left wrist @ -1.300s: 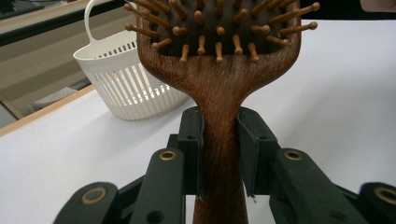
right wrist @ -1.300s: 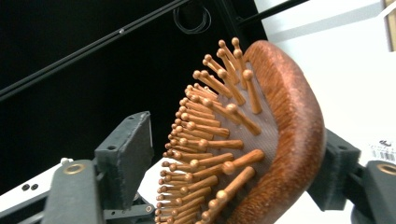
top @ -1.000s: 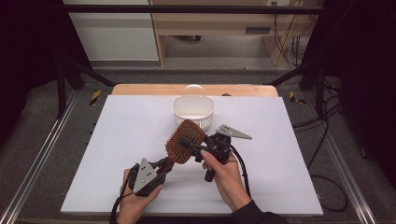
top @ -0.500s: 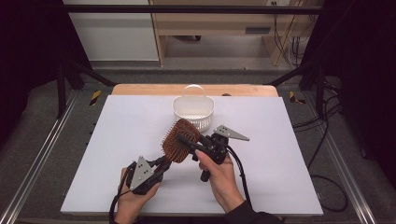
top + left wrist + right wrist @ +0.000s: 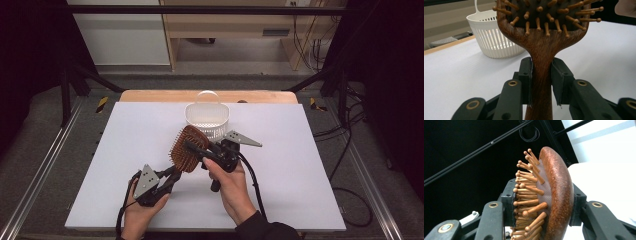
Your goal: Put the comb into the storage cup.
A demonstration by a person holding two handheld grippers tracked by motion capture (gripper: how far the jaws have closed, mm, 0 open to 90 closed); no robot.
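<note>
**Right jaws close on raised hairbrush**

Closing further since a second ago, the right hand-held gripper (image 5: pixel 192 148) now clamps the wooden hairbrush (image 5: pixel 184 149) by its head (bristles against one pad). The left hand-held gripper (image 5: pixel 172 174) grips its handle above the worktop (image 5: pixel 310 150), near the white basket (image 5: pixel 207 120).

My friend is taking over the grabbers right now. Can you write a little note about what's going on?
Left gripper: shut on the handle of the wooden hairbrush, holding it up off the white table.
Right gripper: its jaws have just been closing around the brush head, one on the bristle side, one on the back.
White basket: upright just behind the brush, nothing seen inside.
Done: brush lifted, being passed hand to hand.
Left: probably let go with the left, then drop the brush in the basket.
</note>
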